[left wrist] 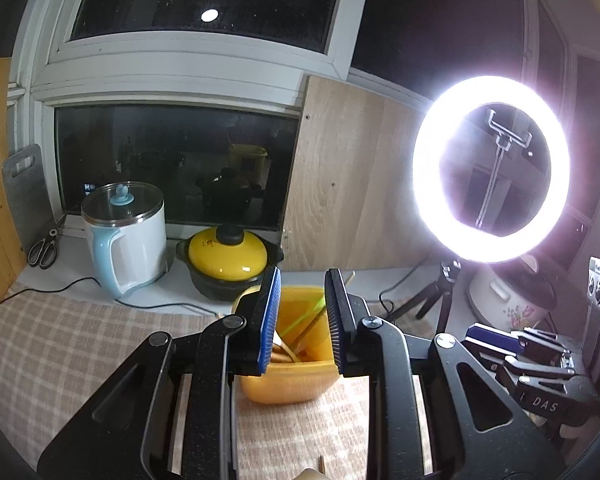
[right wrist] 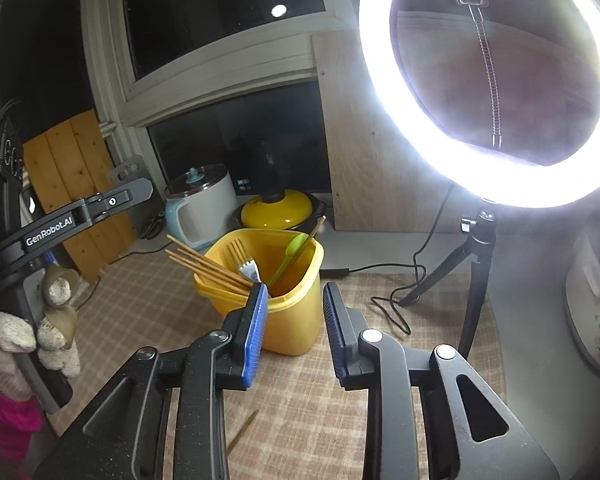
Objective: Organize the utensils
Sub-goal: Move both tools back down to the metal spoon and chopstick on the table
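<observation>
A yellow plastic holder (right wrist: 296,320) stands on the checked cloth and also shows in the left wrist view (left wrist: 288,380). In it are several wooden chopsticks (right wrist: 204,266), a metal fork (right wrist: 246,264) and a green spoon (right wrist: 290,256). One loose chopstick (right wrist: 242,432) lies on the cloth near the front. My right gripper (right wrist: 296,312) is open and empty, just in front of the holder. My left gripper (left wrist: 302,304) is open and empty, held over the holder's near rim. Its body shows at the left of the right wrist view (right wrist: 60,224).
A lit ring light (right wrist: 488,92) on a tripod (right wrist: 468,276) stands right of the holder, its cable (right wrist: 396,300) across the cloth. A white kettle (left wrist: 126,236), a yellow-lidded pot (left wrist: 230,256), scissors (left wrist: 44,250) and a rice cooker (right wrist: 596,308) line the back and right.
</observation>
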Tool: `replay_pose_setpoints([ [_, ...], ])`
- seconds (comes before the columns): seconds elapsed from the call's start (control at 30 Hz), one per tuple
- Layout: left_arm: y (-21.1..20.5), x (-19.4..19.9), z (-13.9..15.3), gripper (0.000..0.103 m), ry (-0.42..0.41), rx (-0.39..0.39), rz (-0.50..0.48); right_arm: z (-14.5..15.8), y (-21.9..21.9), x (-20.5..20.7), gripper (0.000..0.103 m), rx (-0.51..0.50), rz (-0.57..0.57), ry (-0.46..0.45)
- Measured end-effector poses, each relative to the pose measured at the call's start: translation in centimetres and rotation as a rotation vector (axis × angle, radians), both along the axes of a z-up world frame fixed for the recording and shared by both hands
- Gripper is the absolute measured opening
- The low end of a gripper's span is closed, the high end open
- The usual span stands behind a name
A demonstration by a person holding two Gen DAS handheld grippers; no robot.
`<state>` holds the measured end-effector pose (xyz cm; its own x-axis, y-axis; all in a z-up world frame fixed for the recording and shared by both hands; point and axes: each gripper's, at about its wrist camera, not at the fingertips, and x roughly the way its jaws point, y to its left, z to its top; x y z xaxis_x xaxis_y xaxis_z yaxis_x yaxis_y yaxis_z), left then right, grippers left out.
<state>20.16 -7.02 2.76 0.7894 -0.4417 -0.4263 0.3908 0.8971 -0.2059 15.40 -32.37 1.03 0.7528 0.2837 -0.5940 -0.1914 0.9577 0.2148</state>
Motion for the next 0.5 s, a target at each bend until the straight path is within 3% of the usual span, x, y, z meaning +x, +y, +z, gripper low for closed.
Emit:
replay_pose_setpoints([
  [0.07, 0.1, -0.8, -0.3, 0.032, 0.007, 0.009, -0.004, -0.2, 0.0, -0.4, 0.028, 0.000, 0.003, 0.008],
  [0.1, 0.1, -1.2, -0.5, 0.042, 0.009, 0.012, -0.006, -0.3, 0.0, -0.7, 0.031, 0.000, 0.005, 0.011],
  [0.2, 0.0, -2.5, -1.0, 0.044, 0.025, 0.044, -0.001, -0.6, -0.1, -1.6, 0.049, 0.006, 0.006, 0.009],
  [0.27, -0.1, -3.1, -1.4, 0.044, 0.037, 0.060, -0.005, -0.8, -0.2, -2.0, 0.051, 0.005, 0.008, 0.011],
  [0.4, 0.1, -4.3, -2.0, 0.059, 0.059, 0.067, -0.008, -1.6, -0.5, -2.5, 0.059, 0.020, 0.004, 0.032],
  [0.5, 0.4, -5.2, -2.4, 0.060, 0.072, 0.079, -0.010, -2.1, -0.7, -2.8, 0.059, 0.036, 0.004, 0.051],
])
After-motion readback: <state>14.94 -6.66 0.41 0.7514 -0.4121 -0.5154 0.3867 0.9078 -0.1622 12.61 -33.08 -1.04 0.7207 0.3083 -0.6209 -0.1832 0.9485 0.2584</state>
